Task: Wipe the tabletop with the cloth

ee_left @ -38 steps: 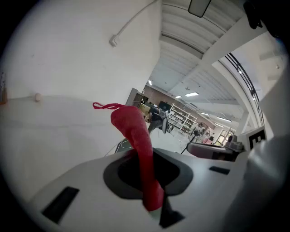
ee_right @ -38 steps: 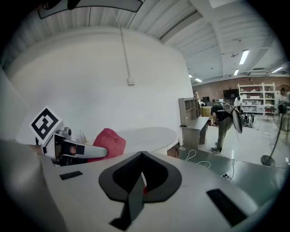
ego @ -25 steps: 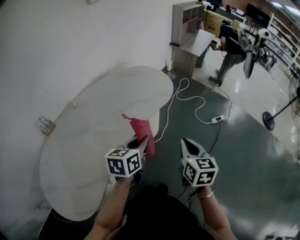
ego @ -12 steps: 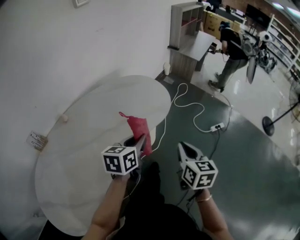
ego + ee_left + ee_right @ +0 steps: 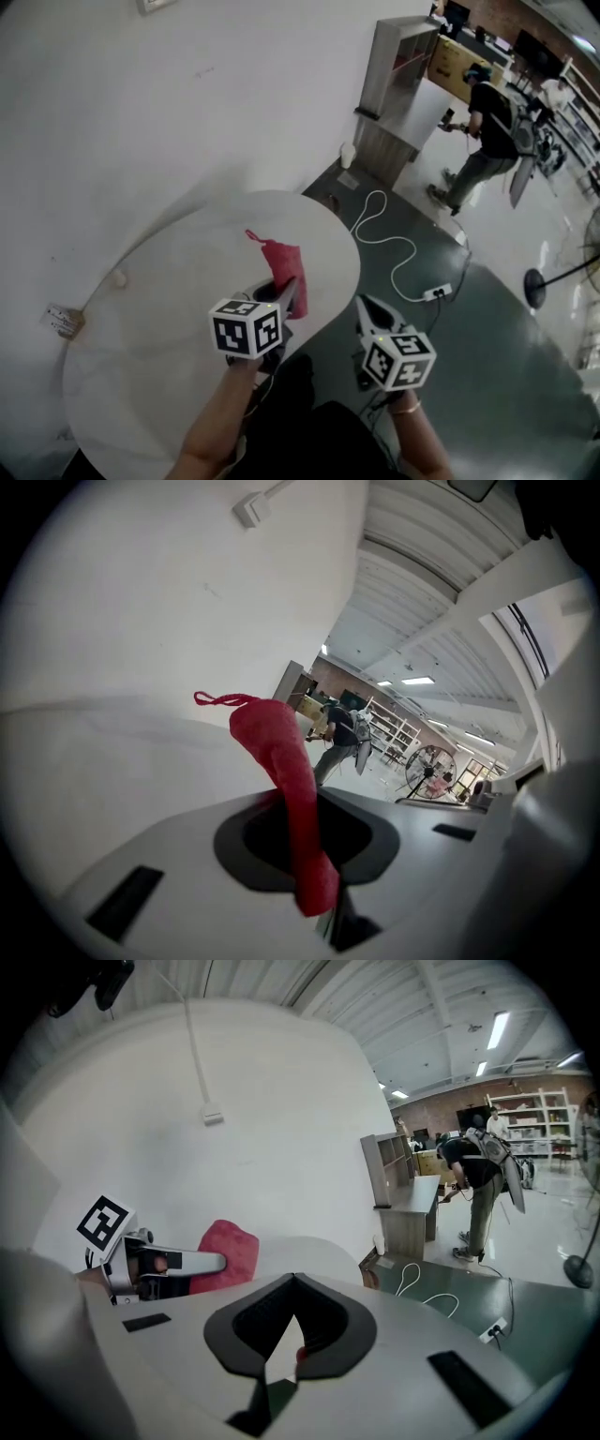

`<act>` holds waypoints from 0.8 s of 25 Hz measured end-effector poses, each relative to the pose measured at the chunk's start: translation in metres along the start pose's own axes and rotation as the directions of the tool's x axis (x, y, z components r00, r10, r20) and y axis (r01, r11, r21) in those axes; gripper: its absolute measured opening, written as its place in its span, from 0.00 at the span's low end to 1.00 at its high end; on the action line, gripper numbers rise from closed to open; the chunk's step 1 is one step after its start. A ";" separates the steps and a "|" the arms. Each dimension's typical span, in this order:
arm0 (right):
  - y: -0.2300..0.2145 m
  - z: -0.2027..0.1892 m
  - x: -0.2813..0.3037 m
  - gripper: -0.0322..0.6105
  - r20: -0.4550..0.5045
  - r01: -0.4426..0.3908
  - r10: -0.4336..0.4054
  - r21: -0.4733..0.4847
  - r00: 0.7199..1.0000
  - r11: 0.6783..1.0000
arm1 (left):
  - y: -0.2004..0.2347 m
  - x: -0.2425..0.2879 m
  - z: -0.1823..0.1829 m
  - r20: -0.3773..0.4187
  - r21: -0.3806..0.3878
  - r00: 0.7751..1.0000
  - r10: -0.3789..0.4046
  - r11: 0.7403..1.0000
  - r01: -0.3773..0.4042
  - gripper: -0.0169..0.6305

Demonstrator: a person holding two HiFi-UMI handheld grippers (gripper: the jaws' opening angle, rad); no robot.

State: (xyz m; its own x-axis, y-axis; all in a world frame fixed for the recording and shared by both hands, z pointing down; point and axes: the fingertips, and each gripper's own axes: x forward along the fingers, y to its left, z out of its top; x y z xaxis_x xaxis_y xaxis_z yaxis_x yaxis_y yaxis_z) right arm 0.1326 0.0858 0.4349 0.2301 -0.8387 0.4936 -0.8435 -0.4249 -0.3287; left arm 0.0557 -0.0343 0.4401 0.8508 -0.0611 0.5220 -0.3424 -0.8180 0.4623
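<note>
Carrying the red cloth [image 5: 282, 263] clamped in its jaws, the left gripper [image 5: 285, 292] has advanced from the table's edge to above the round white tabletop [image 5: 159, 319]; wiping looks ready to begin. The right gripper [image 5: 367, 305], jaws together and empty, hangs just right of it, off the table. Beyond both: a white wall [image 5: 187, 103], a cable [image 5: 398, 246] on the green floor, and 1 person [image 5: 484, 122].

A round white counter [image 5: 141, 356] is set against a plain white wall [image 5: 187, 94]. A white cable [image 5: 394, 239] is looped across the glossy dark green floor [image 5: 506, 375] to a power strip [image 5: 437, 293]. Beyond, a grey shelf unit [image 5: 398, 56] and a standing fan [image 5: 536, 286] are seen. The ceiling is lit by strip lights [image 5: 497, 1027].
</note>
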 end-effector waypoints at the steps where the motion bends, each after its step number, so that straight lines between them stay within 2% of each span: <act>1: 0.000 0.006 0.009 0.05 -0.005 -0.003 0.003 -0.004 1.000 1.000 | 0.005 0.006 0.006 -0.002 -0.004 1.000 0.001 1.000 -0.001 0.10; 9: -0.011 0.047 0.075 0.05 -0.040 0.012 -0.015 -0.065 0.999 0.998 | 0.046 0.052 0.038 -0.026 -0.037 1.000 0.011 0.999 -0.012 0.10; 20: -0.021 0.080 0.165 0.05 -0.126 -0.109 0.096 -0.097 0.987 0.989 | 0.098 0.116 0.086 -0.041 -0.090 0.997 0.063 0.994 -0.067 0.10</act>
State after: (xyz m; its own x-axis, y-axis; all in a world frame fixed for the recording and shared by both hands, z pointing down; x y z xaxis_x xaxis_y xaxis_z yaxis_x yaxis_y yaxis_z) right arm 0.2270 -0.0706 0.4592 0.0847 -0.8261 0.5571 -0.9065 -0.2960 -0.3011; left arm 0.1551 -0.1703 0.4845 0.8103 -0.0893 0.5792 -0.4328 -0.7575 0.4887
